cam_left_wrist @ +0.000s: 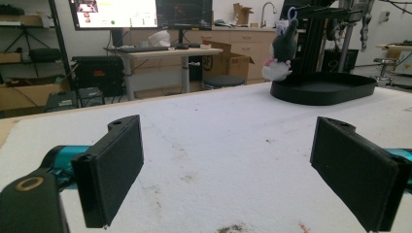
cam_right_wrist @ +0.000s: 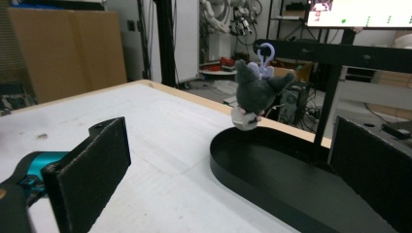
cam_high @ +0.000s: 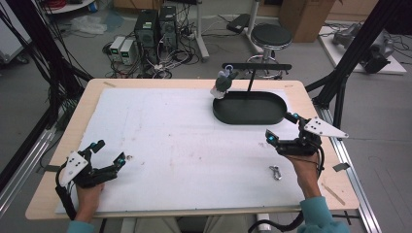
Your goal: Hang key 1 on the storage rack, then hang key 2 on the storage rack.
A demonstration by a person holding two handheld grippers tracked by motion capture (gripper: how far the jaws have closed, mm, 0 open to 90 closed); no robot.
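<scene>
From the high view I see my right gripper [cam_high: 282, 127] with its jaws spread wide and nothing between them, just off the near right end of the black oval tray [cam_high: 249, 108], while my left gripper [cam_high: 109, 153] — jaws likewise apart and empty — sits well away from the tray at the near left of the white mat [cam_high: 184, 145]. The right gripper view gives me what the overhead blurs — the grey plush toy [cam_right_wrist: 256, 92] hangs by a purple loop from the stand's crossbar [cam_right_wrist: 340, 54], over the tray's far rim. Only from above do I catch the small metal clip [cam_high: 275, 172] lying on the mat, nearer me than the tray, just beside my right hand.
</scene>
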